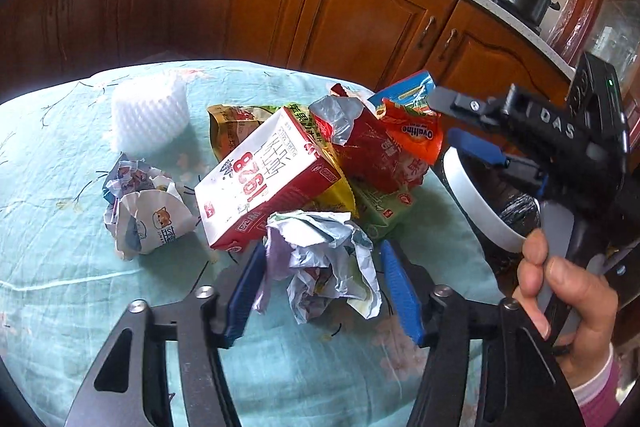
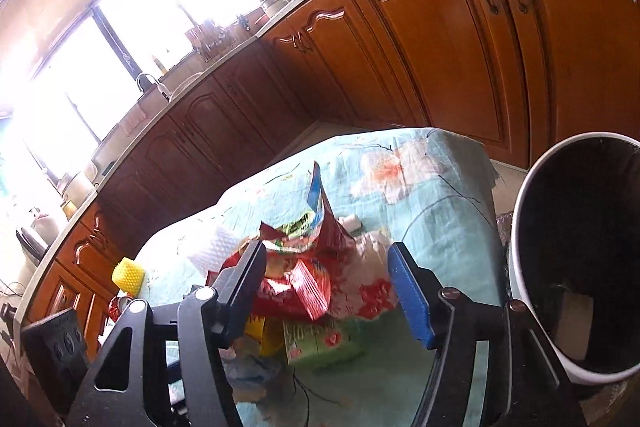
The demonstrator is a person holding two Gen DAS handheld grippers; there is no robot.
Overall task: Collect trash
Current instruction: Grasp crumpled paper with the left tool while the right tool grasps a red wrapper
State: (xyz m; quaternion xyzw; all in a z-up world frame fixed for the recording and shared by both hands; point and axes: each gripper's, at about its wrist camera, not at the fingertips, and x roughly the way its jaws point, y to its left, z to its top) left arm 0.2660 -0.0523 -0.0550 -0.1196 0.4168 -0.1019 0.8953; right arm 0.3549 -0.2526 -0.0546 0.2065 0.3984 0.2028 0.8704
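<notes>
The left gripper [image 1: 324, 291] is straddling a crumpled paper wad [image 1: 328, 263], jaws apart and not yet pressing. The right gripper [image 2: 328, 291], also apart, is hovering over the wrapper pile [image 2: 304, 267] beside the bin [image 2: 520, 227]. Nearly all the trash is still lying on the worktop [image 1: 60, 187].

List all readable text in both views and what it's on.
"Ovaltine": orange wrapper, upside down.
"1928": red and white carton, upside down; its Chinese characters not read here.
"DAS": right gripper, on its black body.
Cat-print paper wad: small print, too small to read.
Green box: print blurred.
Right wrist view: nothing else legible.
</notes>
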